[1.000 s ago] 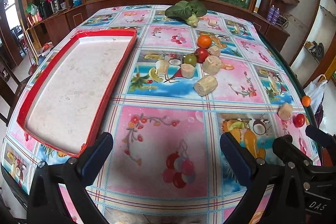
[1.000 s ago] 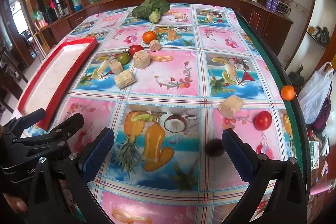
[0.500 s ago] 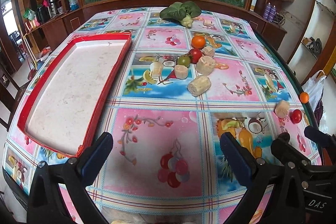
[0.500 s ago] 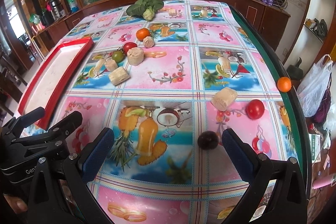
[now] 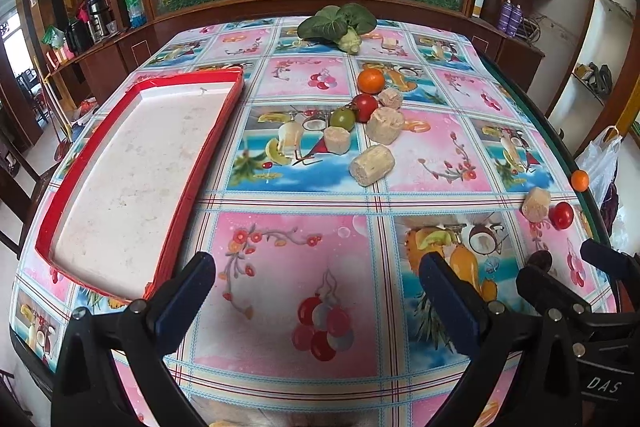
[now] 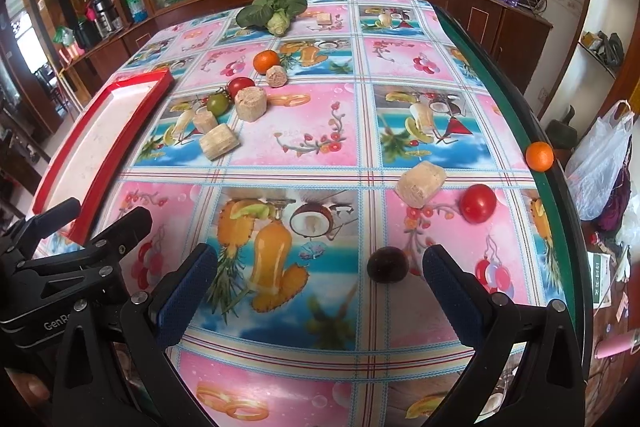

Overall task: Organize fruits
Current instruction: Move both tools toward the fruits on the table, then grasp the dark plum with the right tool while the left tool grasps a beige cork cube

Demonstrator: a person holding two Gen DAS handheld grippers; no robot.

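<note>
My right gripper [image 6: 320, 281] is open, low over the table's near right part; a dark plum [image 6: 387, 264] lies just inside its right finger. Beyond it sit a red tomato [image 6: 478, 203], a beige cut chunk [image 6: 420, 179] and an orange [image 6: 539, 155] on the table's right edge. Mid-table lie an orange [image 5: 371, 81], a red tomato [image 5: 366, 107], a green tomato [image 5: 343, 117] and several beige chunks [image 5: 372, 164]. My left gripper [image 5: 316, 291] is open and holds nothing, near the front edge. The red-rimmed white tray [image 5: 192, 183] lies to its left with nothing in it.
A leafy green vegetable [image 5: 338, 23] lies at the table's far end. A wooden cabinet with a glass planter stands behind the table. A white plastic bag [image 6: 600, 163] hangs beyond the right edge. The tablecloth [image 5: 304, 247] is printed with fruit pictures.
Both grippers have drawn back and risen a little, so more of the table shows. The dark plum now sits closer between the right gripper's fingers. Nothing was grasped.
</note>
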